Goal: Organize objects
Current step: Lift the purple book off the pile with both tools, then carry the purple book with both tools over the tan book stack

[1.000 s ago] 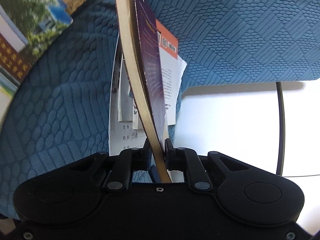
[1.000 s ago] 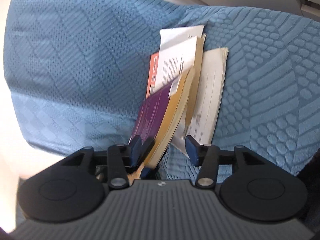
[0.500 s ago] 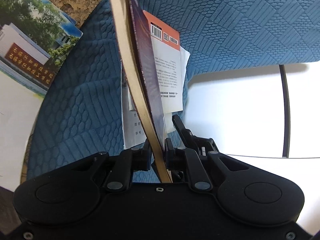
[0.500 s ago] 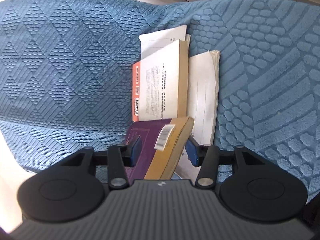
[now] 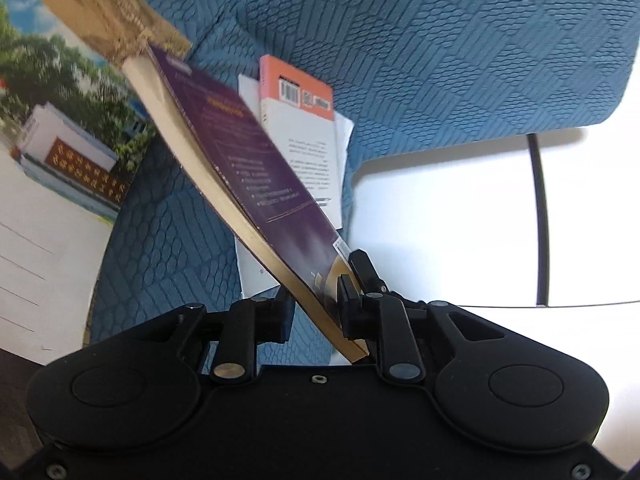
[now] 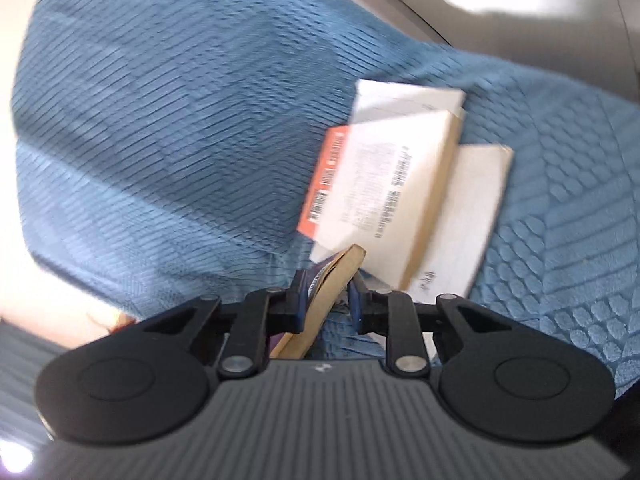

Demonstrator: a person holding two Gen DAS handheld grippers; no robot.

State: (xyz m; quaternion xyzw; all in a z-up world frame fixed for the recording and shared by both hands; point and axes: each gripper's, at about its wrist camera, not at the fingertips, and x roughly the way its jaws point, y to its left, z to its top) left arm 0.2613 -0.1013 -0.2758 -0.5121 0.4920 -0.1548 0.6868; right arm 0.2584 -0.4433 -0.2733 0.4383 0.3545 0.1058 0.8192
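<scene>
A purple paperback (image 5: 256,184) with yellowed pages slants up to the left between the jaws of my left gripper (image 5: 316,312). Those jaws are opening: the book leans on the right pad and the left pad stands off it. From the far side my right gripper (image 6: 328,300) is closing on the same book's corner (image 6: 332,280), and both blue pads touch it. One of its fingers (image 5: 362,266) shows behind the book. An orange and white book (image 6: 384,184) and loose white sheets (image 6: 460,216) lie below on the blue textured fabric (image 5: 440,60).
A large booklet with a photo of trees and a building (image 5: 60,148) lies at the left on the fabric. To the right is a bright white surface (image 5: 440,220) crossed by a thin black cable (image 5: 540,220). The right wrist view is blurred.
My left jaws have parted and the purple book has tipped over to the left. My right jaws have narrowed onto its corner. Both views have shifted and rolled.
</scene>
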